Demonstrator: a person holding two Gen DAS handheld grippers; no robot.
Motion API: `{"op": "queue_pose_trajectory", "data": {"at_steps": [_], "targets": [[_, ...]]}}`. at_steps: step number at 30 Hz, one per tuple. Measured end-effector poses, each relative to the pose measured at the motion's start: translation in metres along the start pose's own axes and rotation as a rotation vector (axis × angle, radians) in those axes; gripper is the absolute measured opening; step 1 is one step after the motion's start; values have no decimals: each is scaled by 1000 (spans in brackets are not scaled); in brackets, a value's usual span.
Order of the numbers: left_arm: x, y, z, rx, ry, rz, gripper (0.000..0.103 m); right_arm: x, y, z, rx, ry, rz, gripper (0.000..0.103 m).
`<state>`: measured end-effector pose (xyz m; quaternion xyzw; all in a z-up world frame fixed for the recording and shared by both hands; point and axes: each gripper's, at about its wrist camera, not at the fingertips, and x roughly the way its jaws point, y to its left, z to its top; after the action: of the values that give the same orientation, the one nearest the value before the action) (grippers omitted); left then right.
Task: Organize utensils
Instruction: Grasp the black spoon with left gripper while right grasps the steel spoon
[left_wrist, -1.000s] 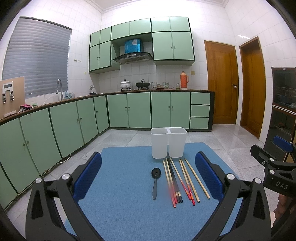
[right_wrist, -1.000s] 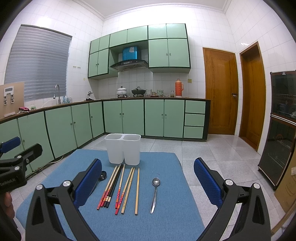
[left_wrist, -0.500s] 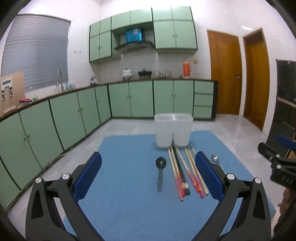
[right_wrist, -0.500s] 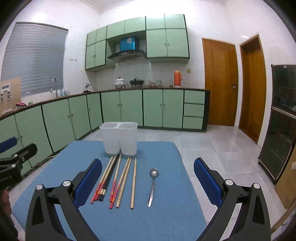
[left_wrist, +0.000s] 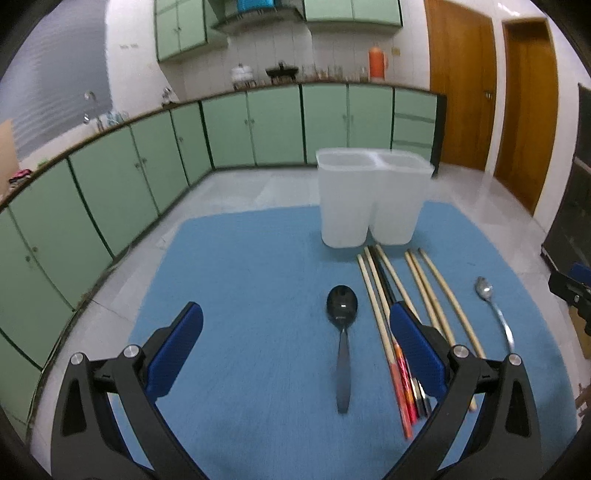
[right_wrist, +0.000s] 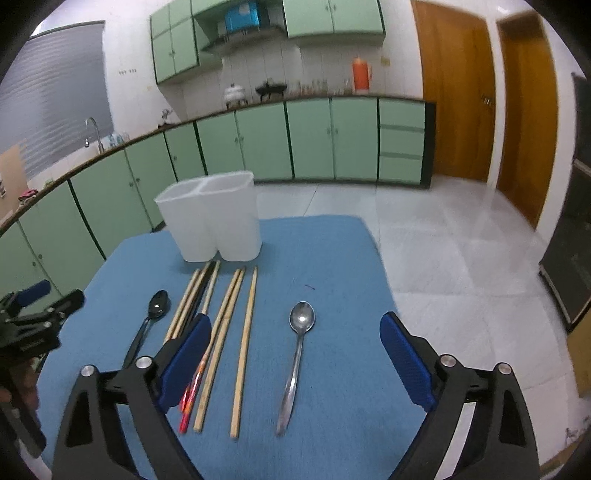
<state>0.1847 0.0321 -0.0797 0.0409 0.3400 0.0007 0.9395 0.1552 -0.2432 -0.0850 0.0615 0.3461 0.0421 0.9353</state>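
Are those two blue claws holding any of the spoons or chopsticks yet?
No. The left gripper and right gripper are both open and empty; black spoon, silver spoon and chopsticks lie on the mat.

Both views are evenly lit from overhead, fairly dim, with soft, faint shadows. Motion blur smears the cabinets (left_wrist: 110, 177) and doors (right_wrist: 454, 99). Fisheye bending curves the countertop (right_wrist: 110, 155); black vignette rings the corners. Floor tiles show perhaps mild glare.

We see bare blue mat (left_wrist: 240, 258) left of the black spoon (left_wrist: 342, 332); the white two-compartment plastic holder (left_wrist: 369, 199) blocks the far side.
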Motion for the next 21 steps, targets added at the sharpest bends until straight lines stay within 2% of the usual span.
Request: {"op": "queue_pose_trajectory", "data": {"at_steps": [3, 5, 8, 15, 18, 19, 21], "targets": [[37, -4, 6, -4, 67, -18, 98, 34, -4, 5, -9, 71, 1, 83], [59, -4, 6, -11, 119, -40, 98, 58, -4, 5, -17, 131, 7, 76], [80, -5, 4, -13, 166, -51, 98, 82, -4, 3, -15, 194, 20, 71], [102, -13, 3, 5, 203, -79, 96, 106, -3, 0, -13, 259, 24, 62], [111, -18, 0, 15, 221, -88, 89, 112, -2, -2, -21, 274, 23, 57], [114, -18, 0, 14, 228, -90, 81, 113, -2, -3, -23, 278, 21, 55], [121, -18, -1, 4, 250, -102, 77, 115, -2, 0, -27, 282, 17, 53]]}}
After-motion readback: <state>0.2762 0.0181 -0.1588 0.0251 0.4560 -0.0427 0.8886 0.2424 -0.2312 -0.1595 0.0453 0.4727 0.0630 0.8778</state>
